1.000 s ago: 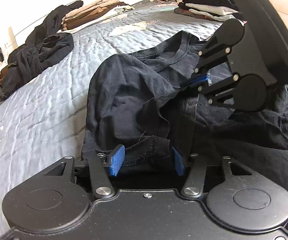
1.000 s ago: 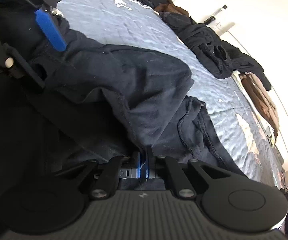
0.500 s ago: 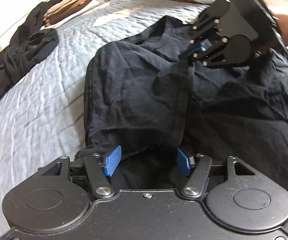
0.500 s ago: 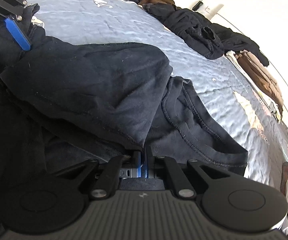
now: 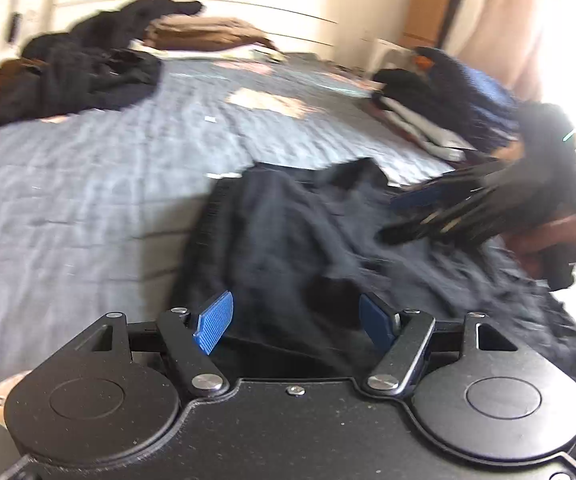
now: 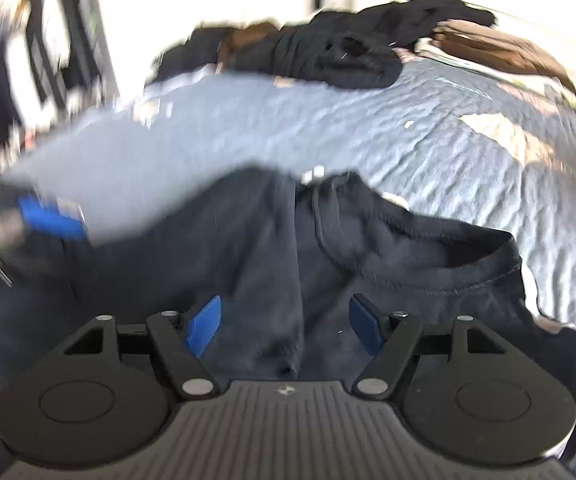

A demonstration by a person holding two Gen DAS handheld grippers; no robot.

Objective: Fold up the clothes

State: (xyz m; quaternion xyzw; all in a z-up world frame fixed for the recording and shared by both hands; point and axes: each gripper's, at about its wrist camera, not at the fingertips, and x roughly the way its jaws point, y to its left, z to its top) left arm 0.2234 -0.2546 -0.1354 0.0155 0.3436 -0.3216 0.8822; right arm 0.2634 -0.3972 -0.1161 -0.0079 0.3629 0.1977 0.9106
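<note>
Black T-shirt point(image 6: 388, 264) lay on the bed point(image 5: 88, 200); left gripper point(image 5: 294, 322) and right gripper point(image 6: 284, 326) fingers had just been opening, now wide, pads clear of cloth.

Open quilt to the left, piles at the edges

Bare quilt point(image 5: 88, 200) lies open; dark clothes heap point(image 5: 88, 76) and folded stack point(image 5: 440, 108) crowd the far side.

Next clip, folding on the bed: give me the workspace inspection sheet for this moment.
Surface: grey-blue quilted bedspread, wrinkled.
Job's things: black T-shirt lies partly folded, one side laid over the middle, collar showing.
Clutter: loose heap of dark clothes and folded brown clothes at the far edge; stack of folded clothes at the right.
Grippers: left gripper open over the shirt's edge; right gripper open, its jaws having just opened, cloth below them, not pinched.
Cables: nothing seen.
Surroundings: pale wall, wooden door frame, curtain; frames blurred.
</note>
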